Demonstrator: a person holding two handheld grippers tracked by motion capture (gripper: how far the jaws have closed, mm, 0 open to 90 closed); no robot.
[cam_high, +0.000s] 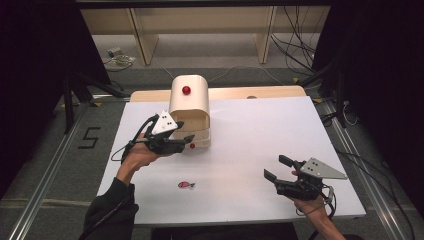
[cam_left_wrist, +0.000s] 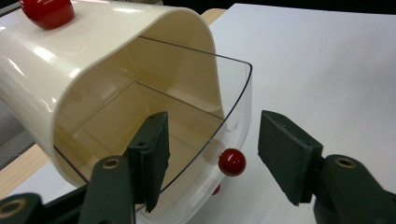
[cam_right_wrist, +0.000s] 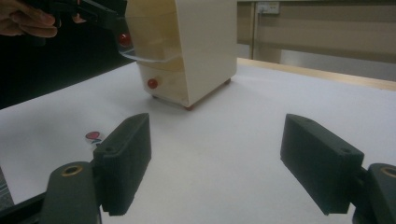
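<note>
L fingers: left gripper (cam_high: 186, 140) half-open, not clamped on anything; the red knob (cam_left_wrist: 232, 162) of the clear drawer (cam_left_wrist: 233, 107) sits in the gap between them, untouched.
R fingers: right gripper (cam_high: 275, 168) spread wide, holding nothing.
High view: cream drawer box (cam_high: 189, 100) at centre-top of the white worktop (cam_high: 250, 150), red knob on its top. L gripper at the box's front, centre-left of frame, aimed right; person's forearm comes up from bottom left. R gripper at lower right, well apart from the box. Small red item (cam_high: 185, 185) lies low-centre on worktop.
Left gripper view: upper drawer pulled partly out, empty; one finger (cam_left_wrist: 152, 154) overlaps the drawer's clear front, other finger (cam_left_wrist: 287, 154) to the right. Knob lies nearer the right finger, a bit below the tips. Judgement: fingers need to centre on the knob before closing.
Right gripper view: box at upper centre; lower drawer's knob (cam_right_wrist: 152, 83) shut in place; L gripper at the upper drawer, upper left.
Nearer hand: L, by far. R rests low, idle.
</note>
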